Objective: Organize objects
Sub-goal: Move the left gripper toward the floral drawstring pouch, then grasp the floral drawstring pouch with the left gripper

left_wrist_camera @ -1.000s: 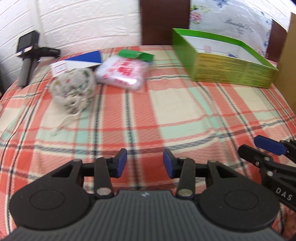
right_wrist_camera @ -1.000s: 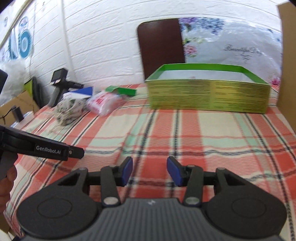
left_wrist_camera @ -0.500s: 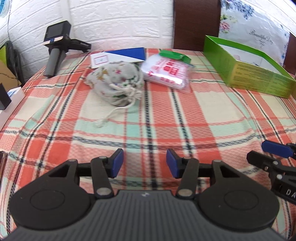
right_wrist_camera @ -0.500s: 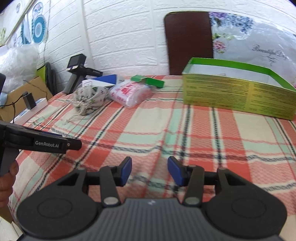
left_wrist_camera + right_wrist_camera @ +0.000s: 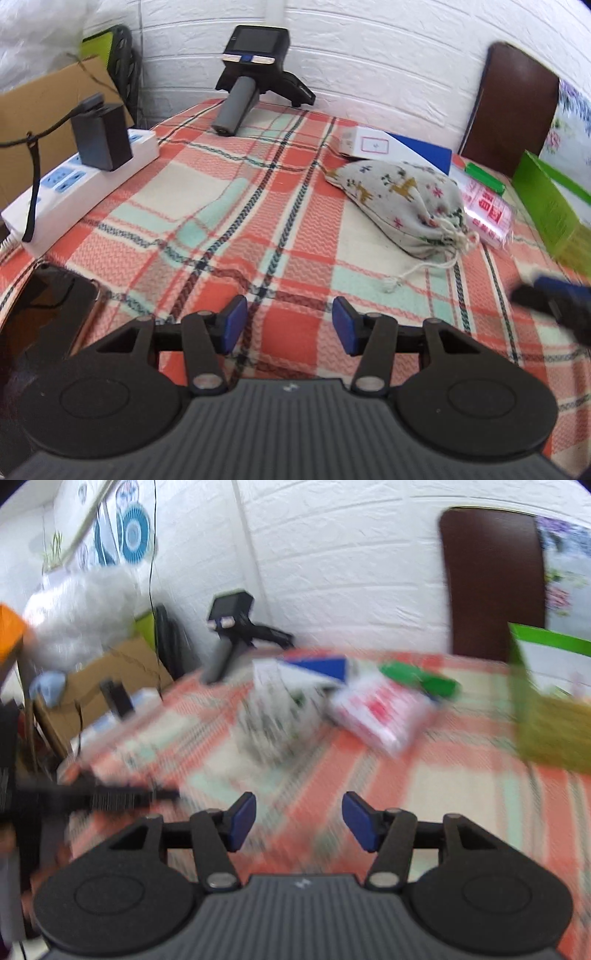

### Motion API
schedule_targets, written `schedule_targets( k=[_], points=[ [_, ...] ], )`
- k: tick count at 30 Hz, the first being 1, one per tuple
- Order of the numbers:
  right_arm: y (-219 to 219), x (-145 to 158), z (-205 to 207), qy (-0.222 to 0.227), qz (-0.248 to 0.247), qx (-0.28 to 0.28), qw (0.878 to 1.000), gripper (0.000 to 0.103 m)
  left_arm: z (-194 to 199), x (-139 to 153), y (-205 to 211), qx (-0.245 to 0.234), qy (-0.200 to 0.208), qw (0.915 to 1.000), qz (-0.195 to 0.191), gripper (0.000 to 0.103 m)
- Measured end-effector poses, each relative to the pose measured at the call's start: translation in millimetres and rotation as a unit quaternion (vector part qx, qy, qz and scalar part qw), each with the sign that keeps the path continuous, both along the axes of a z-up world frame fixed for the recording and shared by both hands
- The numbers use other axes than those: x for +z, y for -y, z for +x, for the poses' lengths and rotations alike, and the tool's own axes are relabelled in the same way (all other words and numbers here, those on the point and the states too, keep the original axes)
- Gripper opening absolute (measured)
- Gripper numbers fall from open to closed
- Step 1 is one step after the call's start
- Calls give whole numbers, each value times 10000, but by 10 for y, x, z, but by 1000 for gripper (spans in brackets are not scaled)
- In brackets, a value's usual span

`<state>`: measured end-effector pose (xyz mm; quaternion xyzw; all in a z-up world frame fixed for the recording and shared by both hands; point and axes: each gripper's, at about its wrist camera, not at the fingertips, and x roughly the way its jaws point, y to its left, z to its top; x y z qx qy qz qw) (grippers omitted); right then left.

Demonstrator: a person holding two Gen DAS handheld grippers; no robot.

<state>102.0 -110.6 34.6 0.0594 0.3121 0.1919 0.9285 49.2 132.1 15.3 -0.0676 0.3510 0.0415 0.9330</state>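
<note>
1. Objects to be organized lie on a plaid cloth [image 5: 236, 206] of orange, cream and mint squares that covers the whole surface.
2. Nearest the cameras, the left gripper [image 5: 286, 325] hangs over bare cloth, its blue pads partly apart with nothing between them.
3. The right gripper [image 5: 298, 821] also has only cloth between its pads, and its jaws are opening.
4. Further in, a drawstring pouch [image 5: 402, 206] printed with reindeer lies on its side, its cord trailing toward the camera.
5. Touching the pouch on its right is a clear packet with red print [image 5: 487, 214]; beyond that lies a small green item [image 5: 484, 179], too small to identify.
6. Behind the pouch rests a white and blue box [image 5: 388, 146].
7. An open green box [image 5: 550, 206] stands at the right edge.
8. At the far side, a black handheld device with a grey handle [image 5: 243, 92] sits before a white brick wall [image 5: 369, 55], and a dark brown chair back [image 5: 513, 110] rises behind the surface.
9. Only the left view shows clearly a white power strip [image 5: 74, 184] with a black adapter plugged in, at the left edge.
10. Only the right view, heavily blurred, shows blue round wall decorations [image 5: 129, 535] and a white plastic bag [image 5: 81, 613] above a cardboard box [image 5: 110, 686].
</note>
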Motion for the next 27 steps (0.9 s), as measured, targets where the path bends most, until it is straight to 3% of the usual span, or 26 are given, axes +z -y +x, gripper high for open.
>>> schedule_targets(
  k=[5,7,9,11,13,19,23,27],
  points=[
    [-362,-53,609,-340,278,-2,9990,56,-7,-13,22,-45,11,9999,125,54],
    [-375,-130,798,-646,499,-62,9966,36,-1,-10,11,-52,-5,9999,123,54],
    [-335,-177,822,-724,655,-57,9952,30,-5,-4,-19,-60,-17,10000,57,54],
    [-305,-166,699,-604,457,74,9971,29,-5,3,-36,-81,-30,10000,1,55],
    [-216,-152,524,-612,357,197,9973,29,-18,19,-11,-160,-43,9998,-63,63],
    [493,-146,-268,-645,229,373,9970,29,-95,71,238,-822,-89,9947,-608,66],
    [1076,-106,-788,-571,79,124,9983,30,-100,197,678,-1641,-16,9832,-804,67],
    [1559,19,-1210,-219,-273,-708,9969,30,-90,341,1282,-2520,101,9652,-698,73]
  ],
)
